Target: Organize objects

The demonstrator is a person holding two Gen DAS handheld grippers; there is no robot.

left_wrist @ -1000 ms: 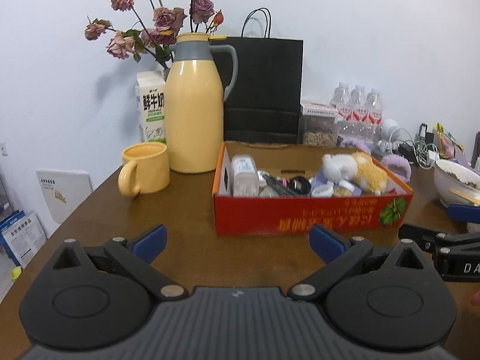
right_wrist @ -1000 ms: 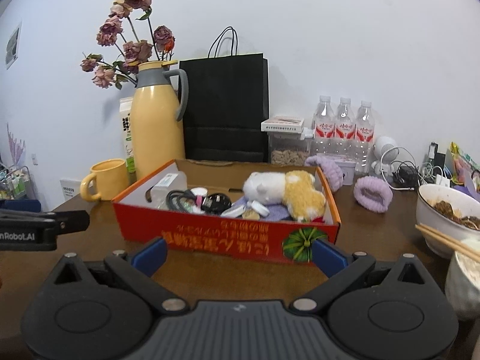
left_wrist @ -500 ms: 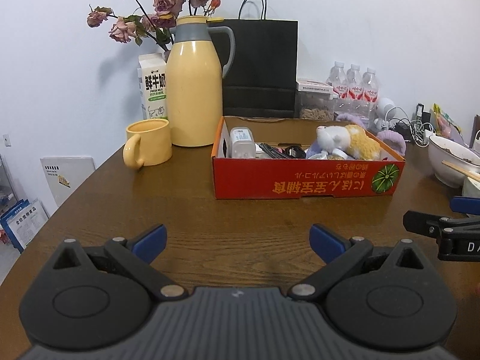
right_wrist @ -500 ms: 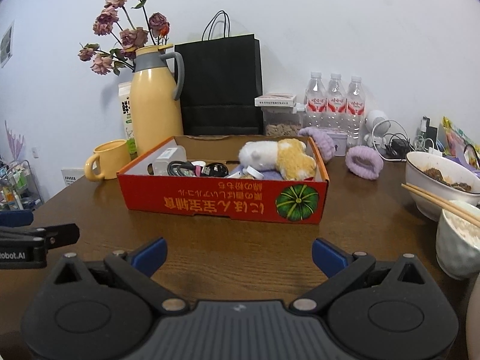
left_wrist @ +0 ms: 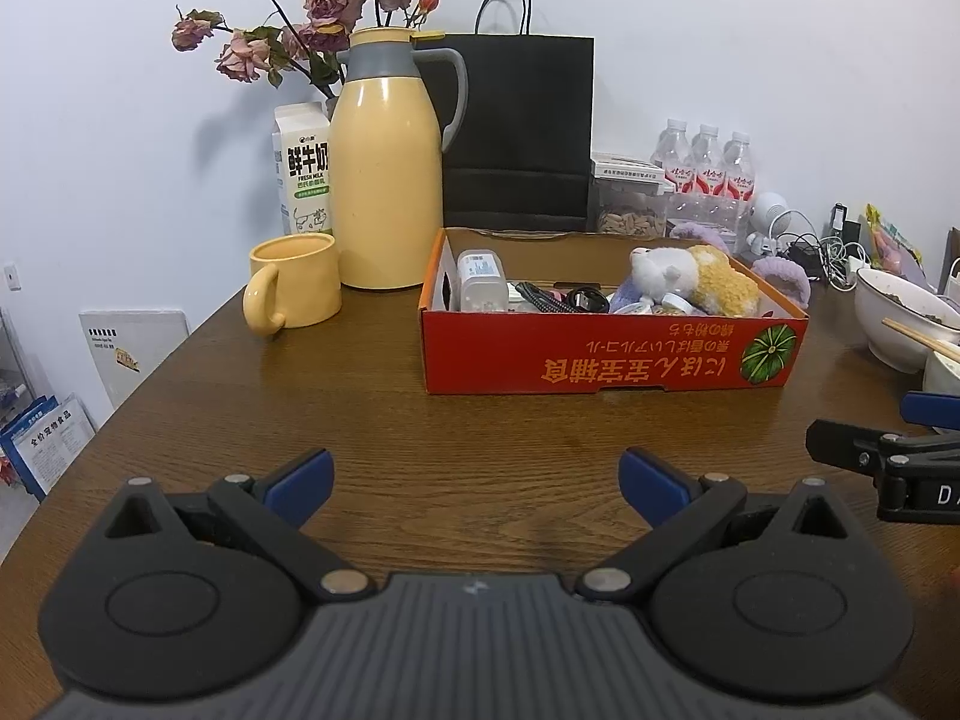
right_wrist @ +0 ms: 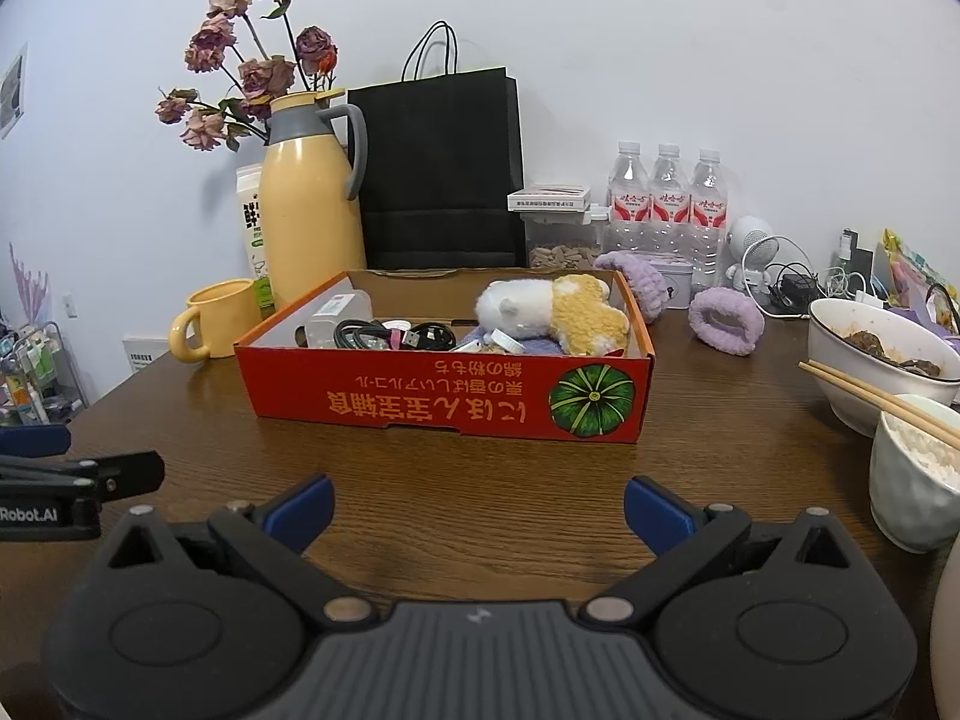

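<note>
A red cardboard box (left_wrist: 606, 360) (right_wrist: 444, 405) stands on the brown wooden table (left_wrist: 360, 420). It holds a white and yellow plush toy (left_wrist: 690, 276) (right_wrist: 552, 312), a white container (left_wrist: 480, 285), black cables (right_wrist: 390, 336) and small items. My left gripper (left_wrist: 477, 477) hovers open above bare table, well short of the box, nothing between its fingers. My right gripper (right_wrist: 477, 501) is likewise open and empty in front of the box. Each gripper shows at the edge of the other's view.
A yellow mug (left_wrist: 294, 282), a yellow thermos jug (left_wrist: 384, 180), a milk carton (left_wrist: 303, 168) and dried roses stand back left. A black paper bag (left_wrist: 522, 132), water bottles (right_wrist: 666, 198), purple fluffy bands (right_wrist: 726, 321), a food bowl with chopsticks (right_wrist: 882, 354) and a rice cup (right_wrist: 915, 471) crowd the right.
Both grippers have drawn back from the box toward the table's near edge, so the box looks smaller and more table shows. Both stayed open.
</note>
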